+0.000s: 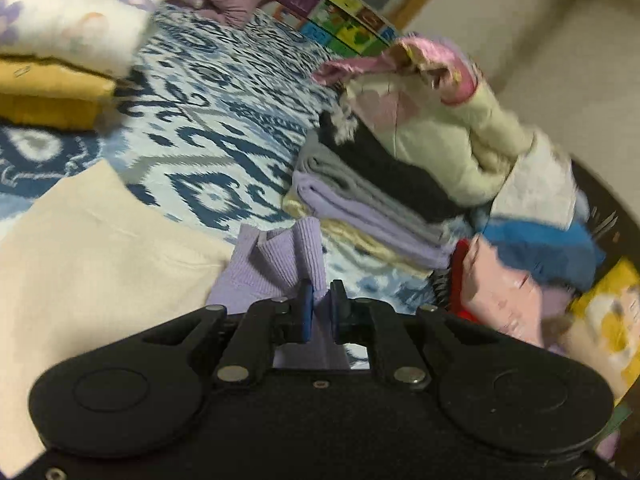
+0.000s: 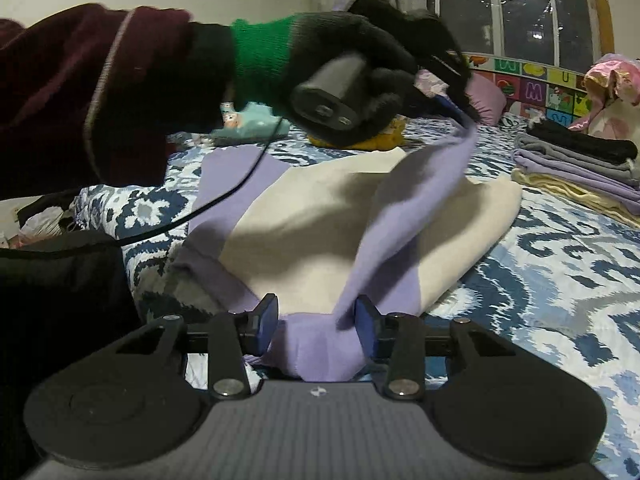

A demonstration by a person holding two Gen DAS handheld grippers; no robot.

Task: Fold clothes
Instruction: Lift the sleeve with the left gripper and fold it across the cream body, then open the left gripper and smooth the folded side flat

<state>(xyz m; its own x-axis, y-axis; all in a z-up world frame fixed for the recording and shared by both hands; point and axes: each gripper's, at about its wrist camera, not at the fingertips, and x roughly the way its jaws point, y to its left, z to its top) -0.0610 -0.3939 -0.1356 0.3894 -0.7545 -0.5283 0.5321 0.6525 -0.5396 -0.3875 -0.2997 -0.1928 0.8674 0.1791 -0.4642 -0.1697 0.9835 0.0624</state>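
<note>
Left gripper clenched on the ribbed cuff of the lilac knit garment, cloth bunched between the blue pads. In the right wrist view the gloved left hand lifts that sleeve at 12 o'clock; the garment drapes down over a cream folded cloth on the blue-and-white patterned bedspread. Right gripper: jaws apart, lilac fabric between them, pressing contact cannot be told. Stack of folded clothes at 2 o'clock.
</note>
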